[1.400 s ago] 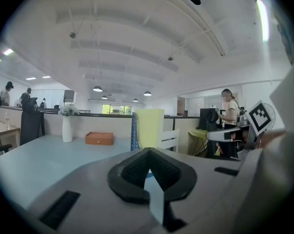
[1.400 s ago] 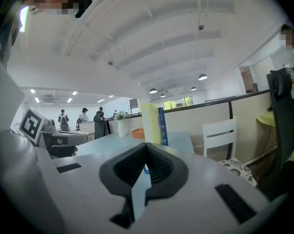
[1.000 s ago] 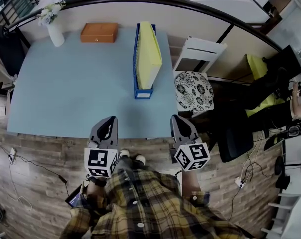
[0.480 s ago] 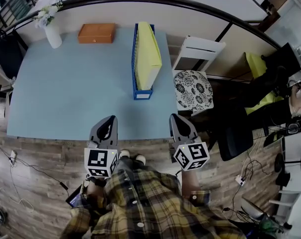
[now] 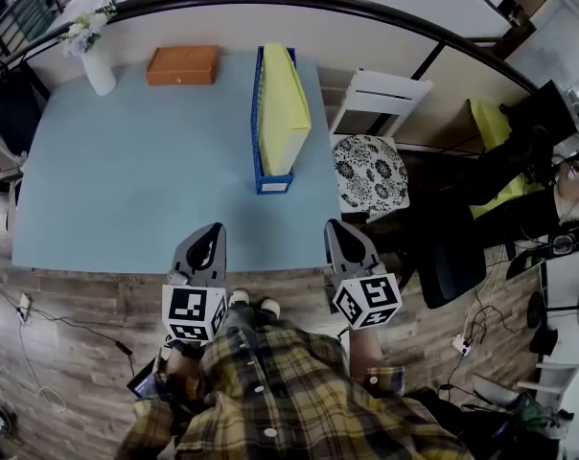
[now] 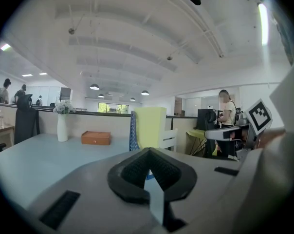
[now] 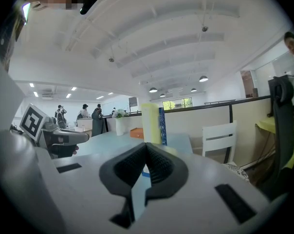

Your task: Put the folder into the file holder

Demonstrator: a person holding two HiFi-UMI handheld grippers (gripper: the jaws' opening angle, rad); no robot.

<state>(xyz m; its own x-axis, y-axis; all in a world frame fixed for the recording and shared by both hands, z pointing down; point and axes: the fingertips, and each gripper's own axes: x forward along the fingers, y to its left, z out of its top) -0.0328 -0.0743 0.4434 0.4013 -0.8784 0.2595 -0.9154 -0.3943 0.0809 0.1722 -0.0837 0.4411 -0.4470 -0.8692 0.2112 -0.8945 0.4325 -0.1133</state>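
Note:
A yellow folder [image 5: 284, 103] stands upright inside the blue file holder [image 5: 261, 142] at the right rear of the light blue table [image 5: 127, 180]. The yellow folder [image 6: 150, 126] and blue file holder [image 6: 133, 133] also show far ahead in the left gripper view; in the right gripper view the folder [image 7: 150, 122] and holder [image 7: 162, 126] lie ahead too. My left gripper [image 5: 205, 239] and right gripper [image 5: 339, 235] hover side by side at the table's near edge, well short of the holder. Both are shut with nothing between the jaws.
An orange box [image 5: 182, 65] and a white vase with flowers [image 5: 93, 57] stand along the table's far edge. A white chair [image 5: 376, 99] and a patterned stool [image 5: 371, 172] sit right of the table. People stand in the background of both gripper views.

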